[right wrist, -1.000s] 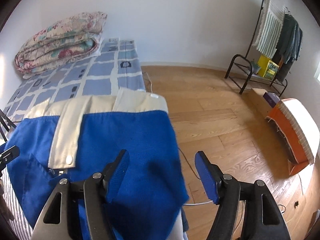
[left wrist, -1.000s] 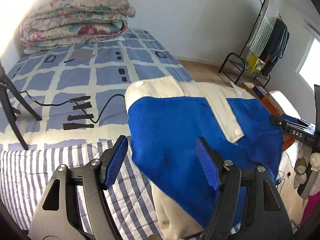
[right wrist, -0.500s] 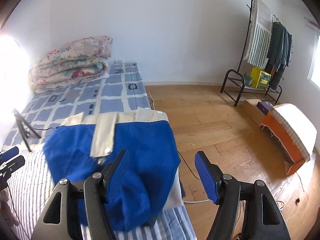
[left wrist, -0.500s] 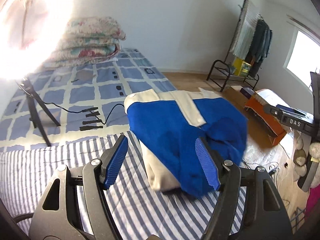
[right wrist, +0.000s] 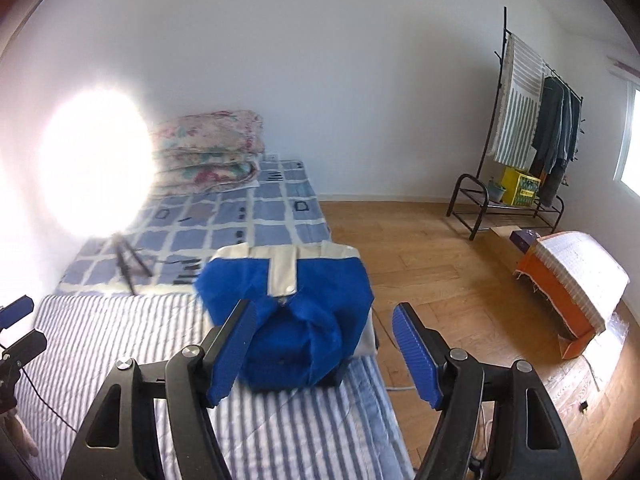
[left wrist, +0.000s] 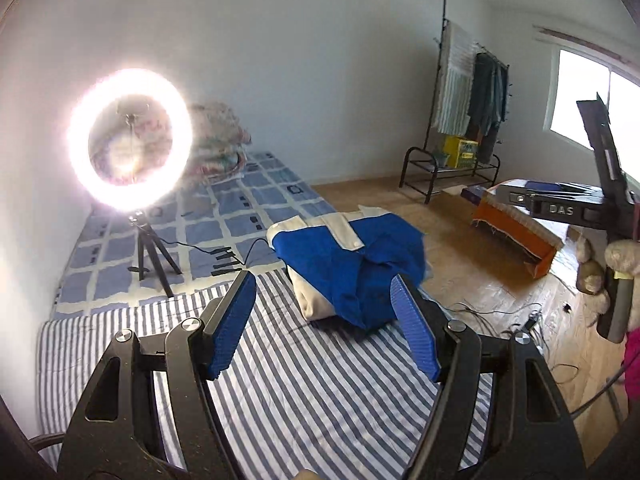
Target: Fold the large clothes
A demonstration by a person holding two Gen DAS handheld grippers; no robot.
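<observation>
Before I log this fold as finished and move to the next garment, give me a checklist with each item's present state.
1. Left gripper empty, jaws apart: ok.
2. Right gripper empty, jaws apart: ok.
3. Blue and cream garment lies folded on the striped sheet: ok.
4. Fold tidy: not ok, the near blue edge bulges.
5. Garment fully on the bed: cannot tell; its right side is at the edge.
6. Ring light tripod clear of the garment: ok.

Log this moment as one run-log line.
garment: blue and cream garment folded, lying on striped sheet | left gripper: open, empty | right gripper: open, empty | contact: none
</observation>
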